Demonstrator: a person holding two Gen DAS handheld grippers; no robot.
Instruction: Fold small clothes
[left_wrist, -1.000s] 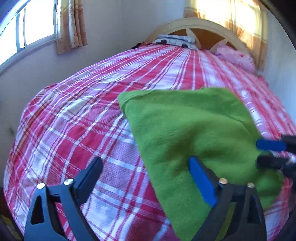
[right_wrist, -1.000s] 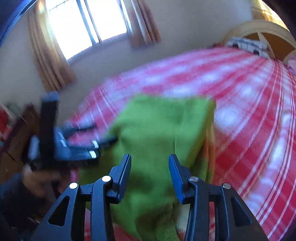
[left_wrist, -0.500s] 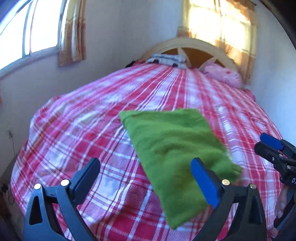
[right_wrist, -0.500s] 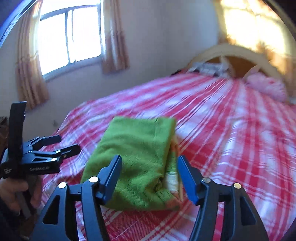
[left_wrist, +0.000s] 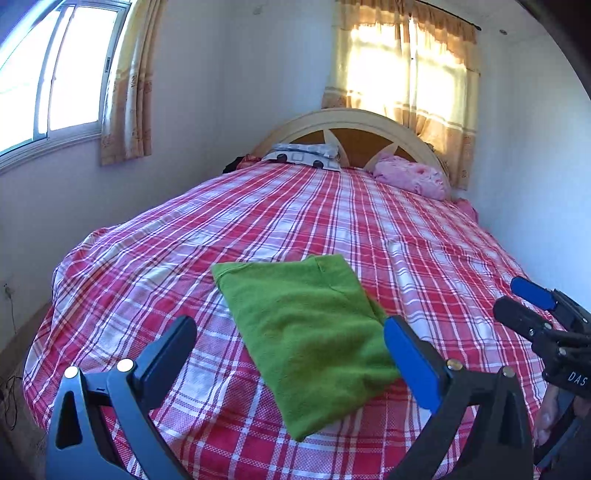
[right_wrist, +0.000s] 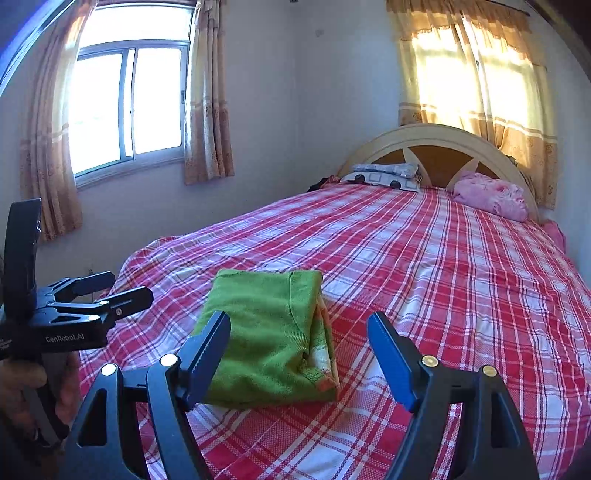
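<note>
The folded green garment (left_wrist: 310, 339) lies on the bed (left_wrist: 424, 236) near its foot. Both the left gripper (left_wrist: 290, 345) and right gripper (right_wrist: 299, 345) stand spread, empty, the right's jaws having just been opening.

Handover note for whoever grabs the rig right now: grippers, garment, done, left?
Left gripper: open, nothing between its fingers, held off the bed.
Right gripper: open, its fingers have just been opening, nothing between them, also clear of the cloth.
Green garment: lies folded in a compact rectangle on the plaid sheet near the foot of the bed; neither gripper touches it. Its layered open edge faces the right side in the right wrist view.
Done: this piece looks folded and released.
Left: no other small clothes to fold show in view; check whether the fold needs tidying, otherwise fetch the next piece.
</note>
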